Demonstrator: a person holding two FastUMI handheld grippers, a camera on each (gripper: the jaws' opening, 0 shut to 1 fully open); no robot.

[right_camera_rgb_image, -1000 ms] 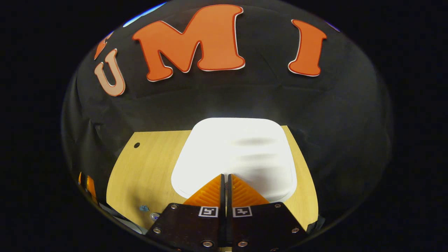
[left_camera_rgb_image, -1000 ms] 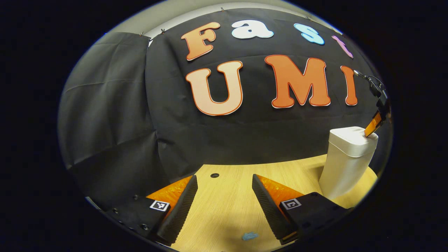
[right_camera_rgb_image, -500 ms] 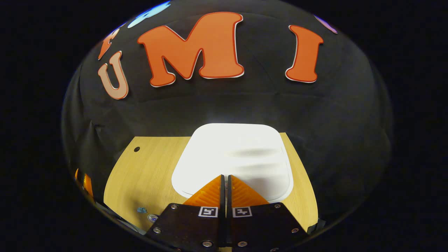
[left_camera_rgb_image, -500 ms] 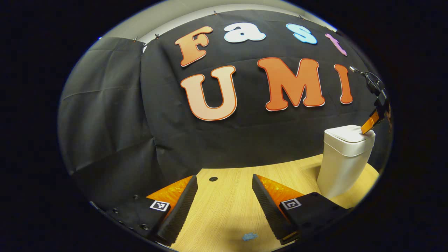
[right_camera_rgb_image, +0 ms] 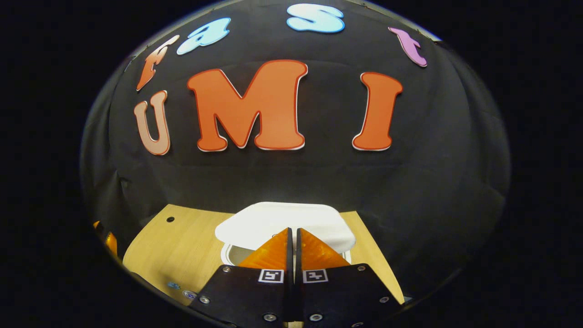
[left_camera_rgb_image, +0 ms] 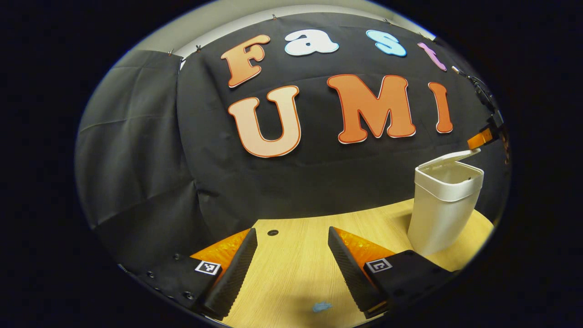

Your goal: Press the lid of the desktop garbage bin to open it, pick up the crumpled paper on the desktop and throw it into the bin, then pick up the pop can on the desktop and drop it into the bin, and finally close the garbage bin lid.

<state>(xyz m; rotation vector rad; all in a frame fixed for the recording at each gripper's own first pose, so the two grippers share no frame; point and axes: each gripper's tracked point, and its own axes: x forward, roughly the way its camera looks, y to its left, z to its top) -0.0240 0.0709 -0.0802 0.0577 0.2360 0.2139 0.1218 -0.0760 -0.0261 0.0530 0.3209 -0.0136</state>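
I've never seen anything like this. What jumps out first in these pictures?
Probably the white bin at the right of the wooden table, its lid popped partly up. The right gripper, fingers together, hangs just above that lid, while the left gripper waits open over bare wood.

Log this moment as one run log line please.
step: lid press | bin: lid popped partly open | right claw: shut, above lid | left claw: open, idle over desk
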